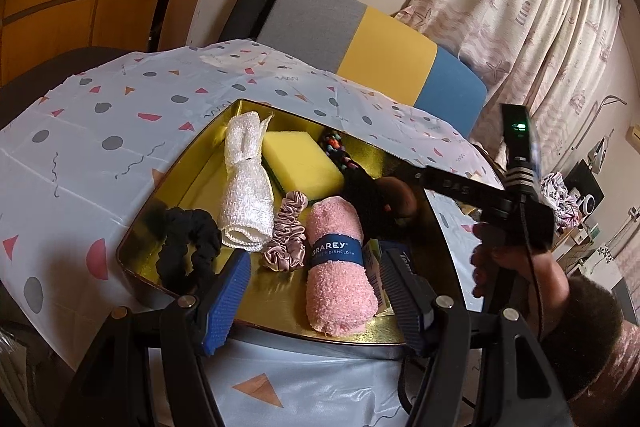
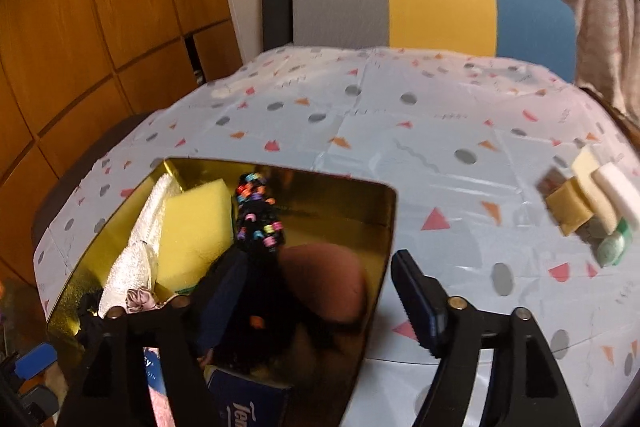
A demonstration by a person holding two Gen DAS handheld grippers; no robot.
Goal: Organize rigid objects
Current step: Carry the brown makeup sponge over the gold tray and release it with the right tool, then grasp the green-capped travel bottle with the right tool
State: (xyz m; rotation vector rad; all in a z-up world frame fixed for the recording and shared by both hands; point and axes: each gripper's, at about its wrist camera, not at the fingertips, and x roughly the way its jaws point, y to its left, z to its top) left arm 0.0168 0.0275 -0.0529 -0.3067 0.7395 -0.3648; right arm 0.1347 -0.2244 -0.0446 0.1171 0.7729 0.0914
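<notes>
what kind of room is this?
Most likely a lived-in home room, perhaps a dining or living area: a table under a patterned plastic tablecloth, a grey-yellow-blue chair pushed up to it, printed curtains, and wooden cabinet doors.

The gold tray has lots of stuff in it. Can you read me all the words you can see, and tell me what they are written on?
"GRAREY", with "DISHCLOTH" below it: blue band around the pink rolled cloth.
"Tem...": dark blue packet at the near edge of the gold tray; the rest is cut off.
Small word before "DISHCLOTH": too small to read.
Raised letters on the right tongs' arm: too faint to read.
</notes>
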